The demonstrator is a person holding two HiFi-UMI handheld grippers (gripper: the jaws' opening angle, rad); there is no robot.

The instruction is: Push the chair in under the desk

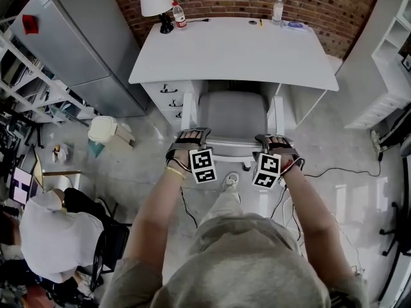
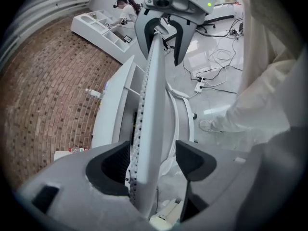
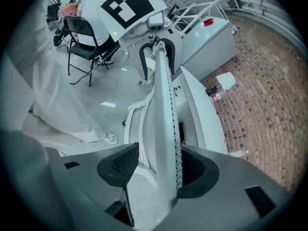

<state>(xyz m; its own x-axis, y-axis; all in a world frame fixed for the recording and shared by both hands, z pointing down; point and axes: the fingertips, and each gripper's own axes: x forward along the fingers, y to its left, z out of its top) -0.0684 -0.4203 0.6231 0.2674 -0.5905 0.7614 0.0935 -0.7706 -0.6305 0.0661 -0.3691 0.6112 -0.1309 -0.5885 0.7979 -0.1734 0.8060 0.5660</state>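
At the desk (image 1: 231,50), chair backrest (image 1: 232,148) stands between released jaws of left gripper (image 1: 192,135) and right gripper (image 1: 275,140).

Found the kneehole under the counter (image 1: 237,50) filled by the chair (image 1: 231,114), hemmed between the drawer unit (image 1: 168,98) on the left and the side panel (image 1: 302,104) on the right, with only narrow slots at either side. Saw the chair's back standing between the parted jaws of the left hand-held gripper (image 1: 192,136) and the right hand-held gripper (image 1: 273,141), with slack beside the pads. Noted open floor (image 1: 347,133) to the right, crossed by a cable (image 1: 334,170). Noted a bin (image 1: 103,129) left of the drawers. Found the countertop's middle bare, with a lamp (image 1: 153,0) and two bottles (image 1: 179,15) at the back edge.
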